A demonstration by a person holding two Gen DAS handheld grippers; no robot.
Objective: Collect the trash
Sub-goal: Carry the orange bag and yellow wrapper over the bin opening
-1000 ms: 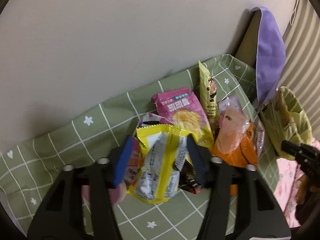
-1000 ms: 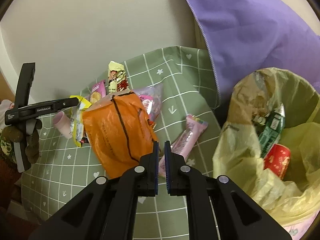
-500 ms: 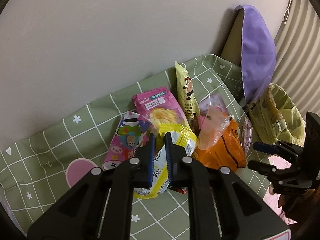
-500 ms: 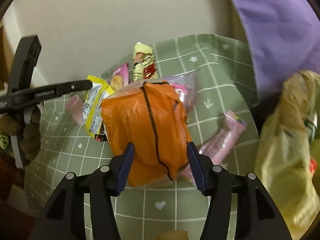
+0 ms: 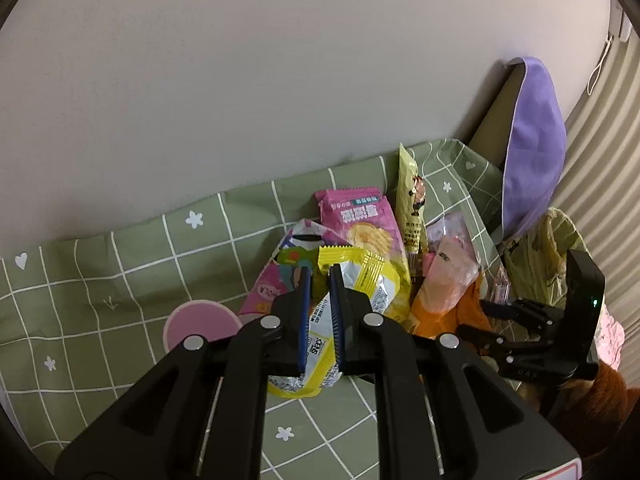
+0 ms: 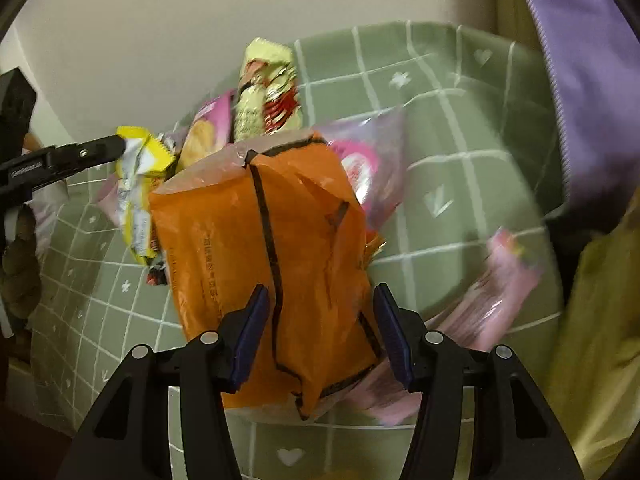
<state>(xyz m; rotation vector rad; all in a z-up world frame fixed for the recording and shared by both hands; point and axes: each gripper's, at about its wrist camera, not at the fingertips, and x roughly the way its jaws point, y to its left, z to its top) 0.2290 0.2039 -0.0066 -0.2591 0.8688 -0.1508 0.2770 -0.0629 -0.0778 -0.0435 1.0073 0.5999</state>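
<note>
Both hands have shifted since a second ago: the right tongs (image 6: 318, 330), then closed near the lined bin (image 5: 536, 264), now stand over the orange wrapper (image 6: 276, 256) with their jaws wide — they sprang open and have just eased inward a little — while the left tongs (image 5: 320, 308), which then straddled the yellow packet (image 5: 360, 284), have pinched shut on it.

Taking the orange wrapper as the landmark: it lies on the green checked cloth (image 5: 120, 256) over the worktop, the biggest piece in the heap, flat and crinkled with dark seam lines. The right tongs' blue pads flank its near end without pressing on it. I judge they are set there so that closing would gather the slack film at the seam, though the frame is blurred and contact cannot be read exactly.

Beyond the wrapper, toward the wall, stand a pink snack bag (image 5: 360, 220) and a tall pale-yellow stick pack (image 5: 410, 200). To its right lies a slim pink bar wrapper (image 6: 492, 292), and past that the bin.

Just left of the wrapper, the yellow packet is foil-lined, torn open and creased — gripped at mid-body, probably so that it lifts clear of the pile in one piece.
</note>
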